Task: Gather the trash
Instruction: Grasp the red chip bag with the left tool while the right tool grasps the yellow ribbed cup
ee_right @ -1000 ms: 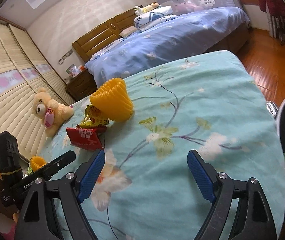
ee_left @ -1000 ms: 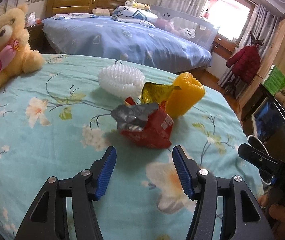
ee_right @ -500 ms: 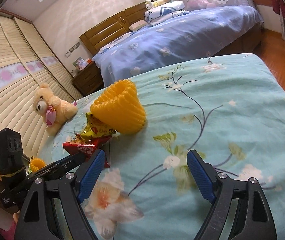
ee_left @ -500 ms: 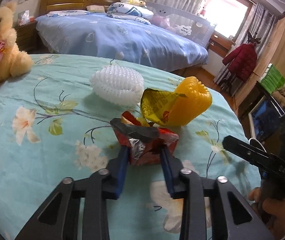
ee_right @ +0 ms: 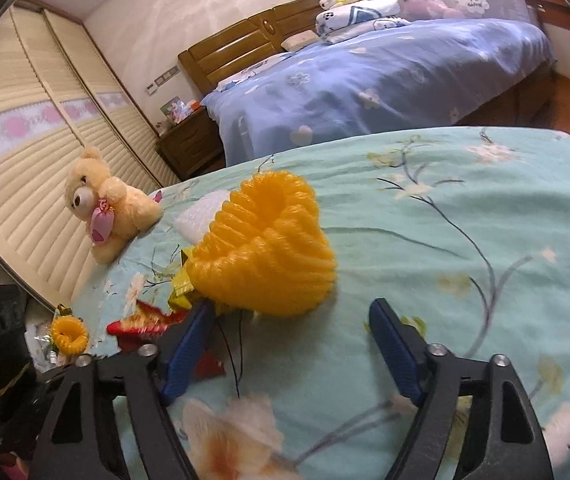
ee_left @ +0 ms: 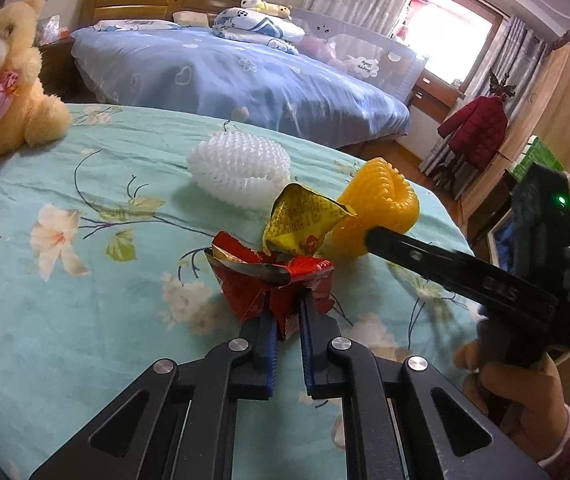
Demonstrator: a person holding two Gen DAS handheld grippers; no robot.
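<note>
Wrapper (ee_left: 273, 284) is being pinched by left fingers (ee_left: 287, 320); right fingers (ee_right: 289, 352), spread wide, are nearing yellow net (ee_right: 269, 248), closing next.

Our left gripper (ee_left: 287, 312) reaches forward low over the bed, its blue-padded jaws drawn nearly together and pinching the red wrapper (ee_left: 273, 280) between them. Our right gripper (ee_right: 289, 328) points ahead with its jaws spread wide; in the left wrist view one black finger (ee_left: 425, 258) crosses in from the right side. Our right hand (ee_left: 521, 392) grips the handle below it, a pink cuff at the wrist.
</note>
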